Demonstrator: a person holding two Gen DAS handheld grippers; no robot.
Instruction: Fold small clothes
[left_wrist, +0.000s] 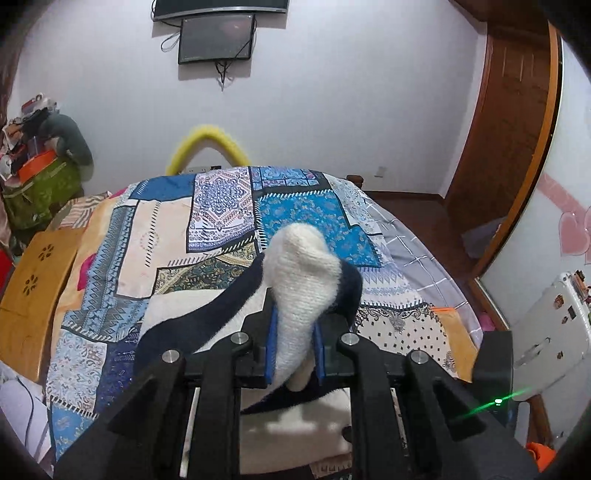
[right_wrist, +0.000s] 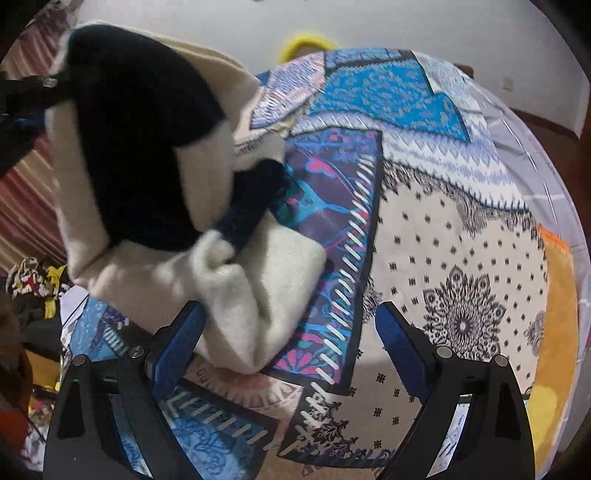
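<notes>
A small cream and navy knit garment (left_wrist: 303, 280) lies partly on the patchwork bedspread (left_wrist: 207, 221). My left gripper (left_wrist: 295, 332) is shut on a bunched fold of it and holds that part lifted above the bed. In the right wrist view the same garment (right_wrist: 147, 177) hangs at the upper left, its lower cream part resting on the bedspread (right_wrist: 443, 258). My right gripper (right_wrist: 288, 332) is open and empty; the garment's lower cream corner lies just beside its left finger (right_wrist: 184, 332).
A wooden board (left_wrist: 33, 288) sits at the bed's left edge. Bags and clutter (left_wrist: 40, 173) stand at the far left. A wooden door (left_wrist: 509, 122) is at the right. A yellow fuzzy hoop (left_wrist: 207, 144) rises behind the bed.
</notes>
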